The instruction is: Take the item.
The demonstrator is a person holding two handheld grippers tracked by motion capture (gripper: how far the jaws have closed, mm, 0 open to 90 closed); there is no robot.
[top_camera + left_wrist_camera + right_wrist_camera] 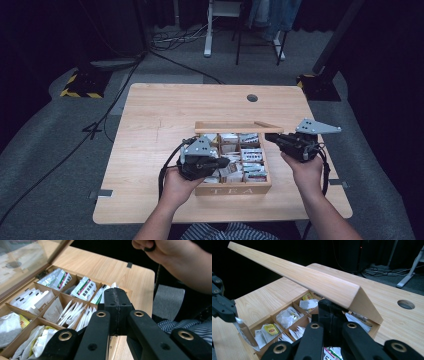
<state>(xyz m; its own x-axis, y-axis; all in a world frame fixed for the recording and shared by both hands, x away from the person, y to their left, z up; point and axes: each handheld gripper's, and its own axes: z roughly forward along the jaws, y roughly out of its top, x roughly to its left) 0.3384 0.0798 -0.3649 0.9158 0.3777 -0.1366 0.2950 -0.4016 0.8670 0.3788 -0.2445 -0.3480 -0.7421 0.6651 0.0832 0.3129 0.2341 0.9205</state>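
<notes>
On the bench (150,145), the left gripper (200,162), jaws pressed together, hovers over the open tea box's (232,189) near-left compartments. The raised lid (235,127) stands far side; the right gripper (280,140), jaws together, sits beneath its right end.

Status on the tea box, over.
Left gripper shut on a sachet, above the tea box. Right gripper shut, tip at the raised lid edge. Box open, compartments stocked. Nothing blocking.

Left hand-held gripper (212,159): jaws pressed together, empty, held low in the left hand (176,186).
Right hand-held gripper (272,137): jaws together, pointing left.
</notes>
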